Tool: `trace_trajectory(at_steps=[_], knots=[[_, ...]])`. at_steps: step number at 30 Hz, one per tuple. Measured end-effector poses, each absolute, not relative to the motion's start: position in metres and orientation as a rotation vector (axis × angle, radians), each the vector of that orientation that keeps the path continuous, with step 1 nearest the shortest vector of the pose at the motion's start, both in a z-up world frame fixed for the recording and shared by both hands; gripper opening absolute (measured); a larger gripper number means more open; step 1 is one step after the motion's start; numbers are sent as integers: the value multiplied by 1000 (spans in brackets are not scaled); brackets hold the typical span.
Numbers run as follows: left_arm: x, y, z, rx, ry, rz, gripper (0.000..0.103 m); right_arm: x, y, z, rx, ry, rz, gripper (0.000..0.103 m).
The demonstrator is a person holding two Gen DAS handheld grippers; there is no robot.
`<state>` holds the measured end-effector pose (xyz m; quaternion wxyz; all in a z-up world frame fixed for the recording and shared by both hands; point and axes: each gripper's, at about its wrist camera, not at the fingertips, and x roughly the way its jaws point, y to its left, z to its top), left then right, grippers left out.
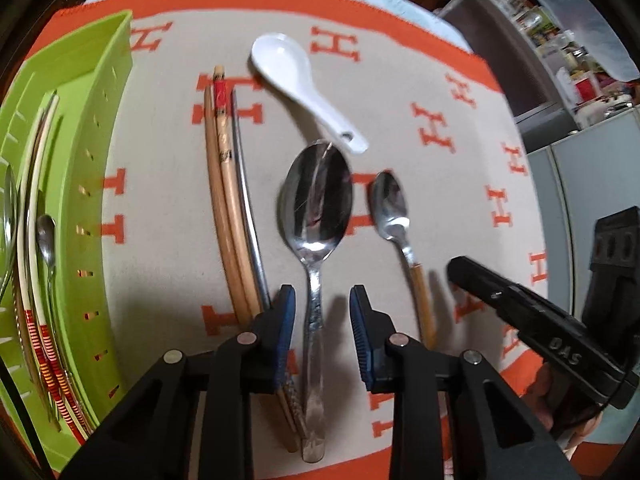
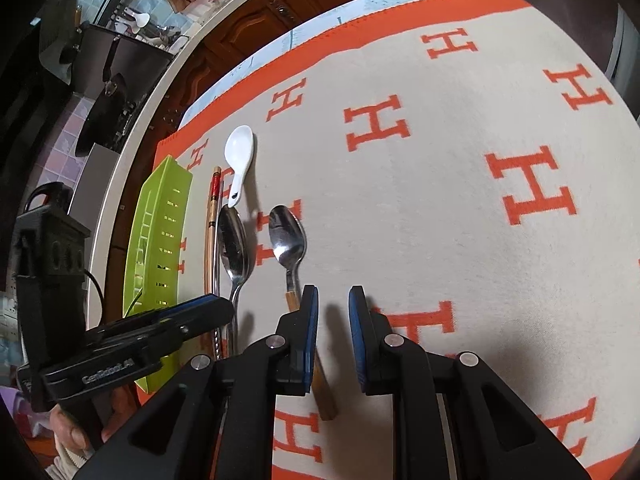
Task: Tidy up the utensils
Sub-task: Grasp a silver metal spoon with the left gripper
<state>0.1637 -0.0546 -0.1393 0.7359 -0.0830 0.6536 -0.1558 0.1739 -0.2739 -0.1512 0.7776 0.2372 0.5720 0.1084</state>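
Observation:
A large steel spoon (image 1: 318, 204) lies on the cloth, its handle running between the open jaws of my left gripper (image 1: 322, 300), untouched. Left of it lie wooden chopsticks (image 1: 226, 208) and a metal one. A white ceramic spoon (image 1: 296, 80) lies beyond. A small spoon with a wooden handle (image 1: 394, 216) lies to the right. In the right wrist view my right gripper (image 2: 333, 300) is open and empty, just right of that small spoon (image 2: 287, 242). The large spoon (image 2: 234, 246) and the left gripper (image 2: 160, 328) show at the left there.
A green slotted utensil tray (image 1: 100, 184) at the left holds a spoon and several striped chopsticks; it also shows in the right wrist view (image 2: 160, 240). A beige cloth with orange H marks (image 2: 440, 200) covers the table. Kitchen counter and cabinets lie beyond.

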Motion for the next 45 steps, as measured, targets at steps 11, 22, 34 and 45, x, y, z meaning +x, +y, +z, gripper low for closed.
trace_trajectory(at_steps=[11,22,34,45], knots=[[171,-69,-142,-159,1468,-347,11,173,-278,-156,536,1230,251,16],[164,-83,-137,-60,1444,-299,4,169,-277,-155,527,1228,241,16],[163,-92,-134,-7,1463,-334,1,165,-275,-154,526,1222,237,16],[160,-104,-139,20,1443,-342,2,168,-265,-158,509,1235,257,16]])
